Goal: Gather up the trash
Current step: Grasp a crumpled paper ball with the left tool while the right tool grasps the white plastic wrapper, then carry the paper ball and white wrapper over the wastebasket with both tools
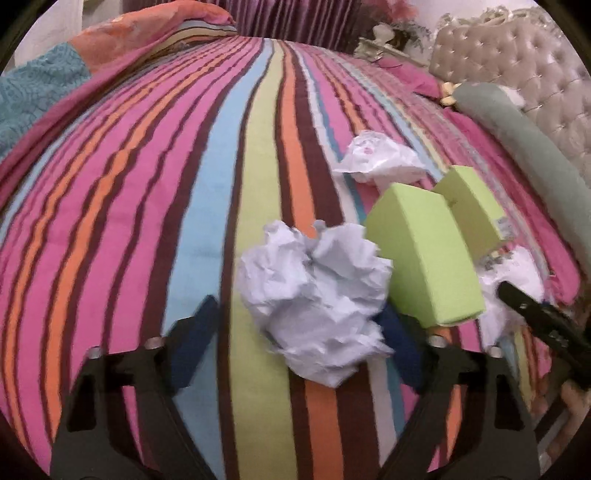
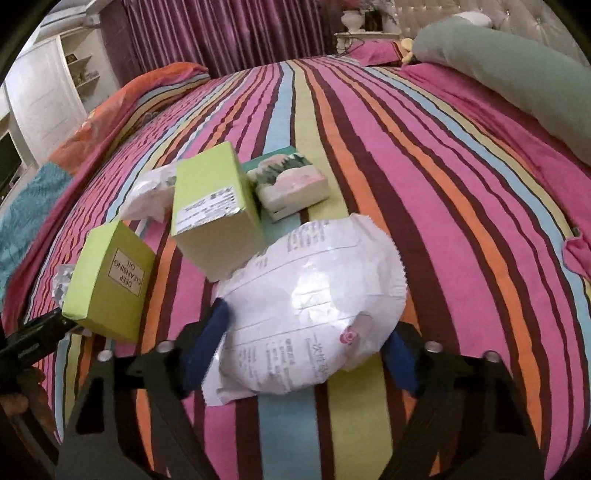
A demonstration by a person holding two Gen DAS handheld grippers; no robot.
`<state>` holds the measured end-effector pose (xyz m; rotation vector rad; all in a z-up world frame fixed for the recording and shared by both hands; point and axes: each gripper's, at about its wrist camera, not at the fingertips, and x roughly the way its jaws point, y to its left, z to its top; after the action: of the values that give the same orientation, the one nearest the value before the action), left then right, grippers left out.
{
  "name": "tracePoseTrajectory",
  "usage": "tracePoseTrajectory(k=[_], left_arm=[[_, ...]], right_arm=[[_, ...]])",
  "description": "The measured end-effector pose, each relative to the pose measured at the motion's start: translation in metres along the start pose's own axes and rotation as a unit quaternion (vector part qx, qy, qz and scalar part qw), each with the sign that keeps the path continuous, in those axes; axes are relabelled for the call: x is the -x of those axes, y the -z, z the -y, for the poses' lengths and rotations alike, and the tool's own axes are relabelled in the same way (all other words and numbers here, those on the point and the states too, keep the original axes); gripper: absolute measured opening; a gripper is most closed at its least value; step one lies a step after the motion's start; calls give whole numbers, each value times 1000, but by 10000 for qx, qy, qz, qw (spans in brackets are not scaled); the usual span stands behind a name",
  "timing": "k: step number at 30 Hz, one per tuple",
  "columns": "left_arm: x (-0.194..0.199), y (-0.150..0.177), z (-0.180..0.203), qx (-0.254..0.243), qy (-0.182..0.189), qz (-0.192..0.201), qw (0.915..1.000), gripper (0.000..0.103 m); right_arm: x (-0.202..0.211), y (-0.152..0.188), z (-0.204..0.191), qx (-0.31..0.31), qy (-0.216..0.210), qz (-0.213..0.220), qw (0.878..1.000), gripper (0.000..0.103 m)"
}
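Note:
In the left wrist view a crumpled white paper ball [image 1: 314, 299] lies on the striped bedspread [image 1: 147, 184] between the fingers of my left gripper [image 1: 299, 310]. Its right pad is against the paper, while a strip of bedspread shows between the paper and the left pad [image 1: 195, 332], so it is open. In the right wrist view my right gripper [image 2: 308, 321] is shut on a puffy white printed plastic packet [image 2: 314, 295], both blue pads touching its sides. Two lime-green boxes [image 2: 110, 280] [image 2: 214, 214] stand just left of the packet. Another crumpled paper [image 1: 380, 158] lies farther back.
A small box with a picture [image 2: 291, 181] and a crumpled clear wrapper [image 2: 151, 192] lie behind the green boxes. A grey-green bolster [image 2: 517, 81] and tufted headboard [image 1: 517, 74] are at the right, a folded quilt [image 2: 129, 99] at the far left, and purple curtains [image 2: 221, 33] behind.

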<state>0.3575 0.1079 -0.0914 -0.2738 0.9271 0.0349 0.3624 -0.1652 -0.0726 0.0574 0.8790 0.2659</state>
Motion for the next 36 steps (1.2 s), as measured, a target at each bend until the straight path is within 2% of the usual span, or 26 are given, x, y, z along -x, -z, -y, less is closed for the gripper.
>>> tracePoseTrajectory(k=[1, 2, 7, 21, 36], left_arm=[[1, 0, 1, -5, 73, 4, 10000, 64], [2, 0, 2, -45, 124, 11, 9999, 58], [9, 2, 6, -113, 99, 79, 9999, 56], [55, 25, -7, 118, 225, 361, 9990, 56], [111, 68, 17, -242, 340, 519, 9978, 57]], right_arm=[[2, 2, -2, 52, -1, 10, 10000, 63], [3, 3, -3, 81, 5, 20, 10000, 61], [15, 11, -5, 102, -33, 92, 9999, 52], [59, 21, 9, -258, 45, 431, 9987, 51], [113, 56, 18, -620, -71, 570, 9964, 51]])
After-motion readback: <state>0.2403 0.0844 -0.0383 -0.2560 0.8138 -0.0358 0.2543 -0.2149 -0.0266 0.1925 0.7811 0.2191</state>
